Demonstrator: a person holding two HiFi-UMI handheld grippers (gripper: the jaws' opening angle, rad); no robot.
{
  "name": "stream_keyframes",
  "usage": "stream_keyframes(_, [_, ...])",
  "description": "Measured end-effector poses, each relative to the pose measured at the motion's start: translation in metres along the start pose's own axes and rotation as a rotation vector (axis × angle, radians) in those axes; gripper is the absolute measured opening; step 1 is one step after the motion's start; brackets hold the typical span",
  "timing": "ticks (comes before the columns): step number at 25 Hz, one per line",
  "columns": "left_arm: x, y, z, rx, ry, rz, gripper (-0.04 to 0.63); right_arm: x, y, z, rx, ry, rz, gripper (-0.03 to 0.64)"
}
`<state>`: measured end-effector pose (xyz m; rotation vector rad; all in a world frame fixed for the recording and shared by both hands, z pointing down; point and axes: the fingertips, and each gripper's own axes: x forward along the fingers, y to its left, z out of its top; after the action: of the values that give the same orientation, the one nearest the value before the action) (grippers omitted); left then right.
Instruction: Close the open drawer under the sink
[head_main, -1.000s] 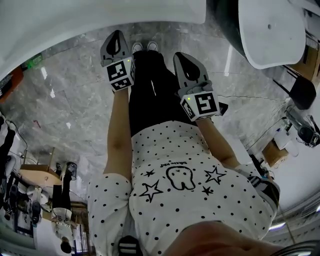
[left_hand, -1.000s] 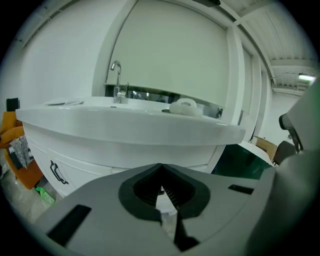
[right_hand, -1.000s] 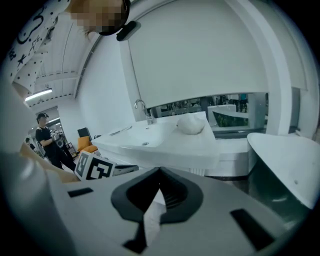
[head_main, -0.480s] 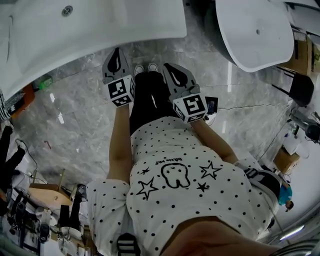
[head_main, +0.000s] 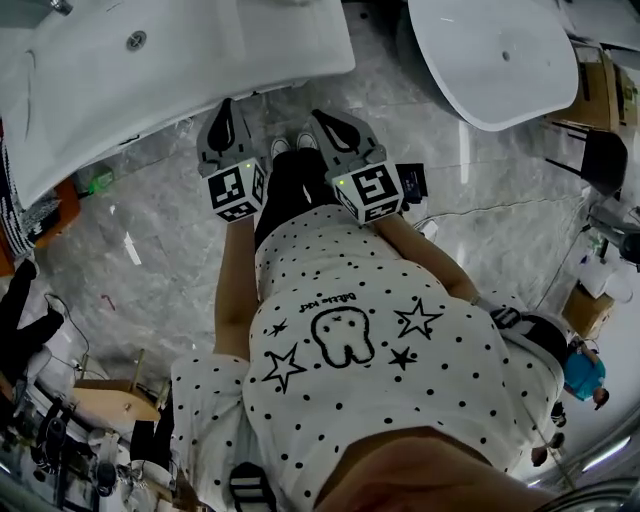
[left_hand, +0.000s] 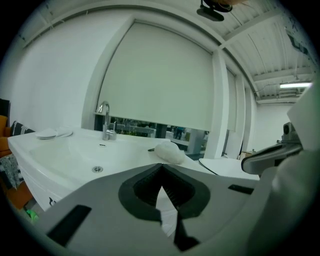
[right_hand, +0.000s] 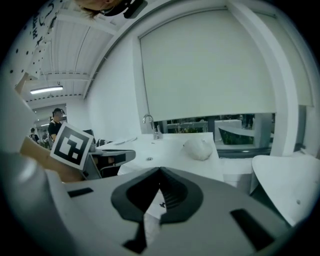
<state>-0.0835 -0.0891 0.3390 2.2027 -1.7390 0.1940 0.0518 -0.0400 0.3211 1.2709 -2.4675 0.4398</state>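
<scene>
There are two grey plastic grippers, the left gripper (head_main: 223, 108) and the right gripper (head_main: 322, 116). I count one white rectangular washbasin (head_main: 230, 50), one round drain (head_main: 136, 40), one chrome tap (left_hand: 105, 120), one white crumpled lump (left_hand: 169, 152), one white oval tub (head_main: 480, 85) and two white shoes (head_main: 281, 148).

Left gripper view: a chrome tap (left_hand: 105, 122) is standing upright before a pale roller blind (left_hand: 160, 75) that is covering most of the window. A white crumpled lump (left_hand: 169, 152) is lying to the tap's right, and a shallow white dish (left_hand: 52, 132) is resting to its left. A ceiling strip light (left_hand: 295, 85) is glowing at far right.

Head view: a grey marble floor (head_main: 150, 260) is spreading below, a small green object (head_main: 97, 181) is lying on it, and a white oval fixture (head_main: 490, 60) is standing at upper right.
</scene>
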Motion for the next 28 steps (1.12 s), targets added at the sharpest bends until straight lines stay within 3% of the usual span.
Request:
stream_keyframes(5, [-0.014,-0.001,0.026,0.000,-0.066,0.024,0.005,0.007,0.011,0.007,-0.030,-0.004,0.059,0.014])
stream_keyframes(11, [-0.028,-0.009,0.040,-0.001,-0.082,0.032,0.005,0.009,0.030,0.018,-0.082,-0.010,0.153,0.014])
stream_keyframes(19, [-0.042,-0.037,0.048,0.020,-0.095,-0.025,0.005,0.002,0.009,0.021,-0.052,-0.037,0.087,0.014])
stream_keyframes(28, [-0.053,-0.061,0.061,0.057,-0.111,-0.097,0.005,-0.003,0.010,0.028,-0.054,-0.067,0.073,0.014])
